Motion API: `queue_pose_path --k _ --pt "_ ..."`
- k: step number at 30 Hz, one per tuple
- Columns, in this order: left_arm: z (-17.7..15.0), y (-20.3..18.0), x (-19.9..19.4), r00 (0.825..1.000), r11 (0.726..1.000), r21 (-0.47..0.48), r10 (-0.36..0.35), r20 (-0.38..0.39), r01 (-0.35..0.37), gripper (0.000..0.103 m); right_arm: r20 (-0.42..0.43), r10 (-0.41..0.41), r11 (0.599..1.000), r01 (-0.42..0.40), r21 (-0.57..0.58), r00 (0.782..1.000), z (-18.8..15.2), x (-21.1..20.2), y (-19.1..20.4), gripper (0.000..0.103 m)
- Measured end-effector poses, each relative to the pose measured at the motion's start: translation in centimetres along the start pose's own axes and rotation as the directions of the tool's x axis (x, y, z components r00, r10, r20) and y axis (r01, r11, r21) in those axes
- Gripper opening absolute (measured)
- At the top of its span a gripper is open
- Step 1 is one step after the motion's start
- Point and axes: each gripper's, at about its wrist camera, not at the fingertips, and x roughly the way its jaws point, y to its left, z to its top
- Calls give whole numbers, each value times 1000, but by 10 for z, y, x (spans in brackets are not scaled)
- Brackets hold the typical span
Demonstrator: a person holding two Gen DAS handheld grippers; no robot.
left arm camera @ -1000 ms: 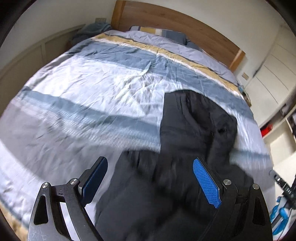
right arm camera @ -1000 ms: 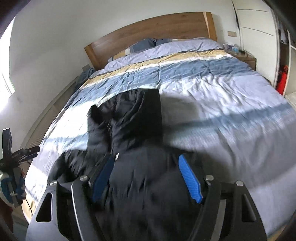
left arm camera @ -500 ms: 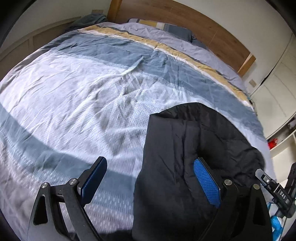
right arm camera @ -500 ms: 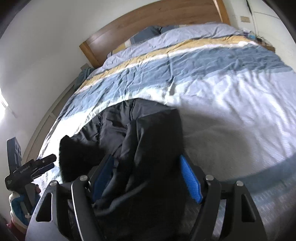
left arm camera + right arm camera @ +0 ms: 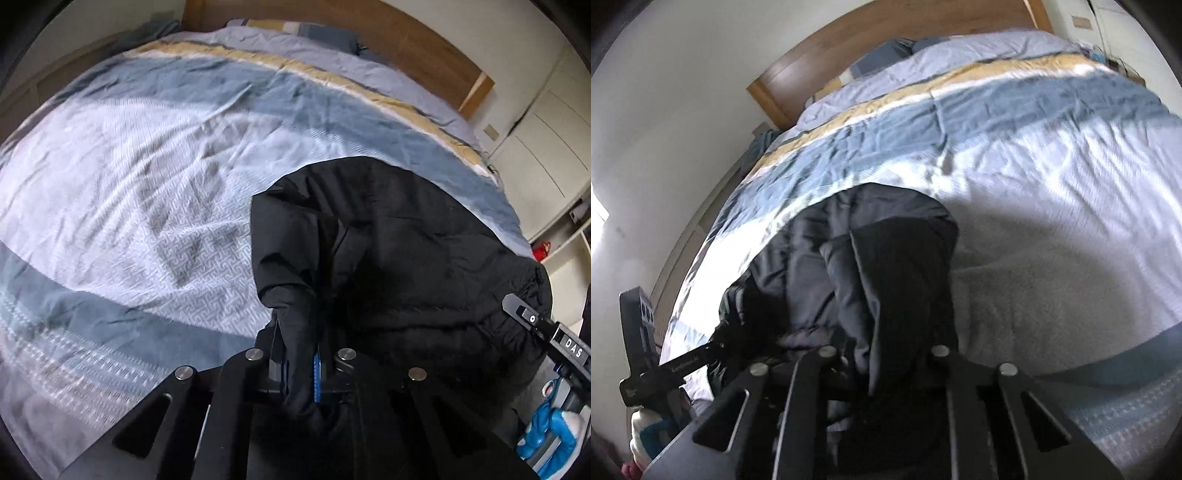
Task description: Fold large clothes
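A large black padded jacket (image 5: 406, 251) lies crumpled on the near part of the bed, also seen in the right wrist view as the jacket (image 5: 886, 258). My left gripper (image 5: 300, 369) is at the jacket's near left edge, its jaws closing tight on a bunched fold of black fabric; a sliver of blue pad shows beside it. My right gripper (image 5: 882, 354) is at the near right edge, jaws closing on a thick fold that hides its pads. Each gripper shows at the edge of the other's view: the right gripper (image 5: 554, 339), the left gripper (image 5: 665, 369).
The striped blue, white and yellow bed cover (image 5: 147, 184) spreads wide beyond the jacket. A wooden headboard (image 5: 406, 48) and pillows are at the far end. White wardrobe doors (image 5: 546, 140) stand to the right, a wall panel to the left.
Both grippers went from wide open to shut, each pinching a fold at the jacket's near edge. Both dropped lower and closer to the bed, and the jacket has bunched up between them.
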Motion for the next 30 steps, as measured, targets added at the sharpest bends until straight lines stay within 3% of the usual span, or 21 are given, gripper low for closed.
queue_pose_path --k 6,15,24,26,30 --pt "-31 -5 -83 997 999 33 -43 63 41 8 9 47 994 -46 -104 999 -26 -79 42 13" --pt "-136 10 -209 971 983 89 -176 163 163 7 92 175 969 -155 -193 980 -129 -215 50 13" --pt "-257 20 -246 973 969 168 -202 117 181 6 116 245 968 -237 -80 963 -249 -269 17 13" --pt "-273 25 -252 969 968 161 -213 124 193 6 135 261 965 -255 -58 956 -268 -278 11 13" --pt "-291 31 -249 972 972 148 -199 121 181 6 104 213 977 -208 -57 972 -295 -270 4 16"
